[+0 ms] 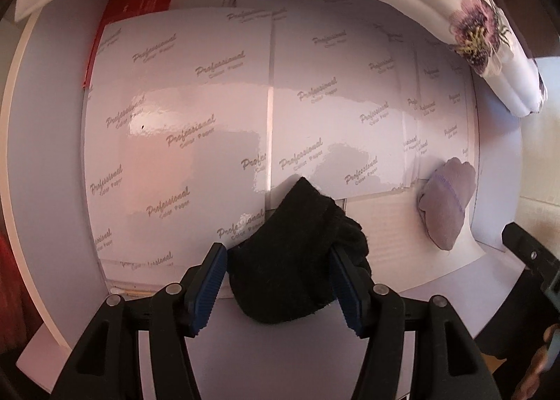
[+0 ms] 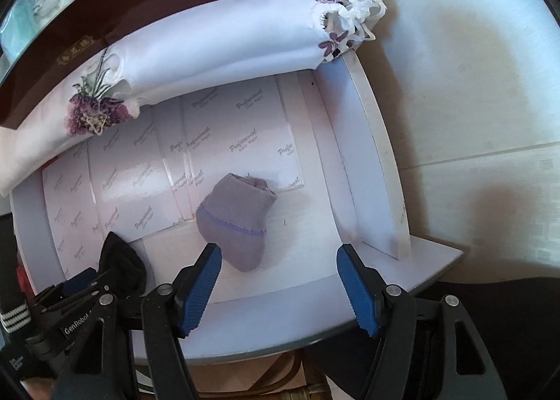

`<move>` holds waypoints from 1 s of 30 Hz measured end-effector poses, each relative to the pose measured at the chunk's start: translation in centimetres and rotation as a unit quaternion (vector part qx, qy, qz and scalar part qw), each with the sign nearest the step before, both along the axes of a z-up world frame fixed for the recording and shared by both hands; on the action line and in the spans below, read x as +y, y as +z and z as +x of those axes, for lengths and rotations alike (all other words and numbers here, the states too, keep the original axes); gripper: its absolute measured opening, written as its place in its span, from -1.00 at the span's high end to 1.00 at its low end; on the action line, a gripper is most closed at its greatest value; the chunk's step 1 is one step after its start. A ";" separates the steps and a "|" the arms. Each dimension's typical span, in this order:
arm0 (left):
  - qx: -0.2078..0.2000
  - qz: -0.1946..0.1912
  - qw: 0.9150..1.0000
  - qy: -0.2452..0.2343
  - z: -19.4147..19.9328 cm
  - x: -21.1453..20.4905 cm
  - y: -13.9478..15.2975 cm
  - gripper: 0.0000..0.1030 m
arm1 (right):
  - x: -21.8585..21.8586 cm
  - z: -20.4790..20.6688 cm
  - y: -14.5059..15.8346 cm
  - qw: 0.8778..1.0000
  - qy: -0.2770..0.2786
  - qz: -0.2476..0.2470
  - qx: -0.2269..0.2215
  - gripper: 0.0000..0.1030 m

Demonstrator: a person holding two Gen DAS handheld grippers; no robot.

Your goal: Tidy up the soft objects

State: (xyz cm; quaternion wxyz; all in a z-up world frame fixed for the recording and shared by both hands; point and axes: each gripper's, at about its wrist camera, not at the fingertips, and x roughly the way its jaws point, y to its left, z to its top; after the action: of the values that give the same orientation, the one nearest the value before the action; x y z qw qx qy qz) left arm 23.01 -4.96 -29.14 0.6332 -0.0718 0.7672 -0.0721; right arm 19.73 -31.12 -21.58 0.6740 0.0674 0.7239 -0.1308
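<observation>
Inside a shallow white box (image 2: pixel 378 169), on a floor lined with glossy sheets (image 1: pixel 182 113) printed "Professional Color Paper", two balled socks, well apart from each other. Nearest to the left wrist camera, a black sock (image 1: pixel 297 253), resting on the front part of the box floor, partly on the glossy sheets and partly on the bare white strip before them. Around it the left claw (image 1: pixel 276 249), pointing steeply down, about half spread, one blue pad on each side of the black sock; fabric just at the pads and bulging a little over the right one, yet not visibly squeezed, so no firm hold to report. Further to the right, close to the side wall, a lilac sock (image 2: pixel 238 221) with a thin blue-violet stripe around its cuff, lying free on the edge of the sheets. Above it the right claw (image 2: pixel 279 249), pointing straight down, also about half spread, with nothing between its pads; the toe end of the lilac sock just beside the left fingertip in the picture, without visible contact. Along the far side of the box, a folded white cloth (image 2: pixel 224 36) embroidered with purple flowers, draped over the rim. Behind the cloth, a dark brown case (image 2: pixel 105 25) with a small gold emblem. In the far left corner of the left view, something red (image 1: pixel 140 4), partly under the sheets. Outside the box to the right, pale floor tiles (image 2: pixel 472 85).
</observation>
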 end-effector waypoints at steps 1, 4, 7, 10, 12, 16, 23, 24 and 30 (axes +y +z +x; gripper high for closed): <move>0.001 -0.001 1.000 0.001 -0.1 0.3 -0.1 -0.19 | 0.2 0.3 0.1 1.000 0.002 0.000 0.000 -0.34; 0.000 0.000 1.000 -0.002 -0.4 0.8 -0.7 -0.19 | 0.6 0.5 0.3 1.000 0.000 0.007 -0.001 -0.35; 0.000 0.002 1.000 -0.004 -0.5 0.6 -0.6 -0.19 | 0.4 0.6 0.1 1.000 -0.012 0.024 -0.003 -0.36; -0.001 0.005 1.000 -0.009 -0.2 0.5 -0.3 -0.19 | 0.1 0.8 -0.8 0.999 -0.029 0.039 -0.008 -0.39; -0.002 0.005 1.000 -0.011 -0.1 0.5 -0.3 -0.19 | -0.1 0.8 -1.4 0.998 -0.040 0.051 -0.008 -0.40; -0.003 0.003 1.000 -0.011 0.1 0.5 -0.2 -0.20 | 0.0 0.8 -3.1 0.996 -0.049 0.069 0.003 -0.40; -0.005 0.008 1.000 -0.016 0.1 -0.1 -0.3 -0.20 | 0.5 1.6 -6.0 0.994 -0.051 0.096 0.020 -0.40; -0.006 0.009 1.000 -0.018 0.1 -0.2 -0.3 -0.20 | 0.5 1.6 -6.4 0.994 -0.049 0.098 0.024 -0.40; -0.006 0.009 1.000 -0.019 0.1 -0.6 -0.4 -0.20 | 0.5 2.0 -8.7 0.992 -0.044 0.115 0.030 -0.38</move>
State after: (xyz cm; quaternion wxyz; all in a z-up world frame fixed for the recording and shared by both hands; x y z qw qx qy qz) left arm 23.08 -5.59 -29.50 0.6369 -0.0505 0.7654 -0.0775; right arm 21.73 -30.61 -30.31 0.6336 0.1720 0.7502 -0.0785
